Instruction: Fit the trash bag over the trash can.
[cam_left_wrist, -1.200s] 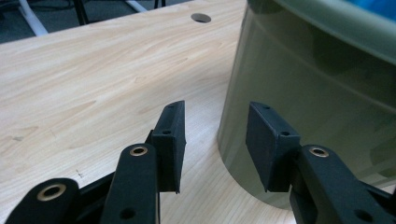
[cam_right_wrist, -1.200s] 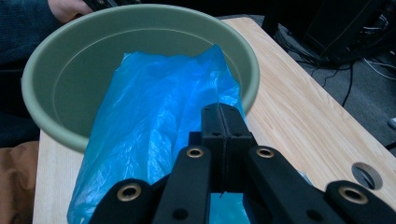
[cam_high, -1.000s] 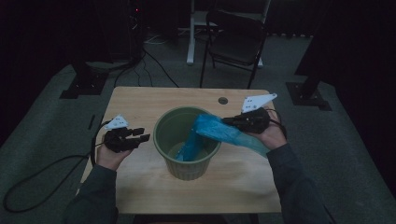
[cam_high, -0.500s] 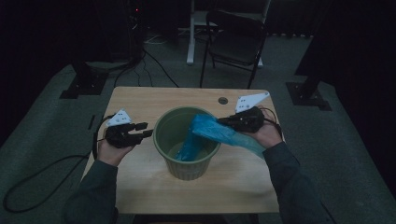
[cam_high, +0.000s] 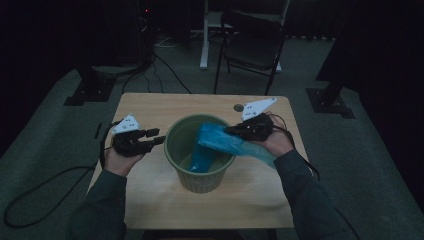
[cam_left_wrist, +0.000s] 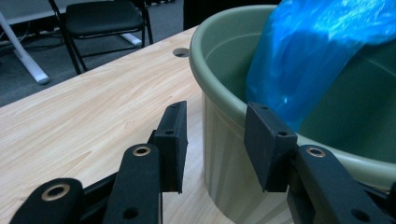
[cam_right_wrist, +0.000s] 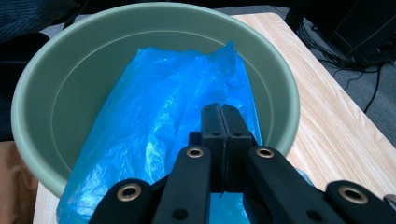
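Overhead, the green bin (cam_high: 200, 150) sits mid-table (cam_high: 165, 210), with the blue bag (cam_high: 220, 145) draped over its rim at three o'clock. The right gripper (cam_high: 235, 131) pinches that bag; the left gripper (cam_high: 155, 141) hangs at nine o'clock, just beside the bin.
From the left gripper view, its jaws stand apart with nothing between them, having just closed a little.
From the right gripper view, the jaws are pressed together on the bag (cam_right_wrist: 154, 121)
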